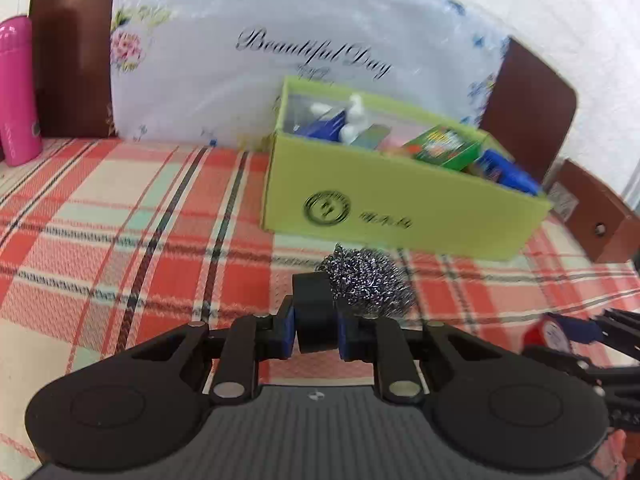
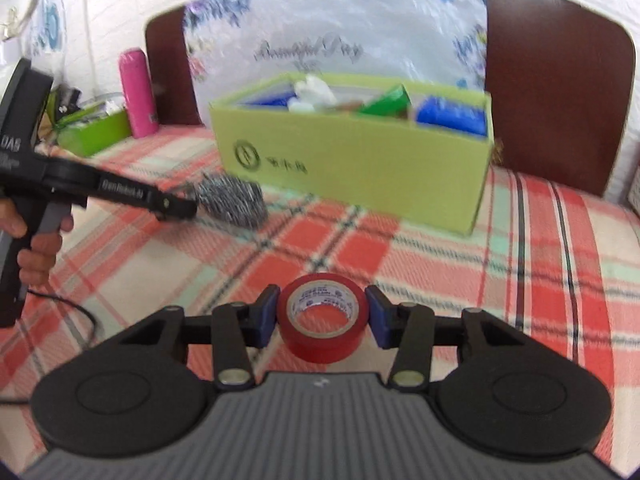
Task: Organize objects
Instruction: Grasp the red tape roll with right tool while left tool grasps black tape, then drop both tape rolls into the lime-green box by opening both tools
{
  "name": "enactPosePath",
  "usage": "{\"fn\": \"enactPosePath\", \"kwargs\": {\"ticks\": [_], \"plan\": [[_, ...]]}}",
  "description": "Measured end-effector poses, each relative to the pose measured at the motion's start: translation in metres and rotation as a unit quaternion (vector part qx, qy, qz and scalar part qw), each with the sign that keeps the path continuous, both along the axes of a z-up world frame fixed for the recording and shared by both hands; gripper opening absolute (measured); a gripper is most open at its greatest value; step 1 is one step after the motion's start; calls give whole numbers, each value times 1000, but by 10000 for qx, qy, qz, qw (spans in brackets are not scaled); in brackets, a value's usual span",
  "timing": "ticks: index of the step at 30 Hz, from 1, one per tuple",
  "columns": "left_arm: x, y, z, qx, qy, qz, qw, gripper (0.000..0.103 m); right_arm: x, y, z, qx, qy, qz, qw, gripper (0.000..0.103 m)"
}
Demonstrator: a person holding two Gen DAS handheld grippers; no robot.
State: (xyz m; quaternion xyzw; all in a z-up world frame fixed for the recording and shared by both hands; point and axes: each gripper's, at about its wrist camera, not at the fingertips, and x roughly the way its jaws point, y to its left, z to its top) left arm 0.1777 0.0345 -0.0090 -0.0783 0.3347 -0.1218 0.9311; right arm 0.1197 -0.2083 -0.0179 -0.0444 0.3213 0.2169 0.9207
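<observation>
Picking-up step, by the look of it, on both sides at once. Left tongs [image 1: 318, 322] clenched on a black handle [image 1: 314, 308] with a steel wool scourer [image 1: 370, 284] at its far end, low over the plaid cloth [image 1: 120, 220] in front of the green box [image 1: 400, 208]. Right tongs [image 2: 322, 316] closed around a roll of red tape [image 2: 323, 318], blue pads touching its sides or nearly so, the roll seemingly at the cloth. Next, probably: lifting each piece clear and carrying it over the near wall of the box, already crowded with blue packets, a green carton and white bottles; free gaps to be found, the scourer handle kept from slipping, the roll kept from tilting out. Surface covered in red, cream and mint checks; whether table or bed, cannot tell. Behind: brown chair backs [image 2: 560, 80], a flowered panel with script lettering [image 1: 312, 52], a pink flask [image 1: 16, 88], a smaller green box [image 2: 96, 132] at far left, white brick wall.
</observation>
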Motion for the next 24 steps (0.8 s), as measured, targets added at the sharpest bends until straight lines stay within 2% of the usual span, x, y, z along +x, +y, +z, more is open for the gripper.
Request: {"fn": "enactPosePath", "kwargs": {"ticks": [5,10,15,17,21,22,23,24], "plan": [[1,-3,40,-324,-438,-145,9984,20,14,3,30,152,-388,67,9991,46],[17,-12,81,-684,-862,-323,9934,20,34,2,54,294,-696,-50,9971,46],[40,-35,120,-578,-1327,-497,9882,20,59,1,70,327,-956,-163,9947,46],[55,-46,130,-565,-1375,-552,9873,20,71,2,77,346,-1078,-208,9933,46],[88,-68,120,-293,-1344,-592,9887,21,102,13,86,350,-1313,-314,9902,46],[95,-71,111,-212,-1301,-615,9894,33,111,16,84,305,-1354,-333,9898,51],[101,-72,101,-90,-1145,-584,9917,46,119,18,81,280,-1356,-325,9898,61],[102,-70,92,46,-985,-476,9940,63,126,21,75,212,-1298,-311,9908,85]]}}
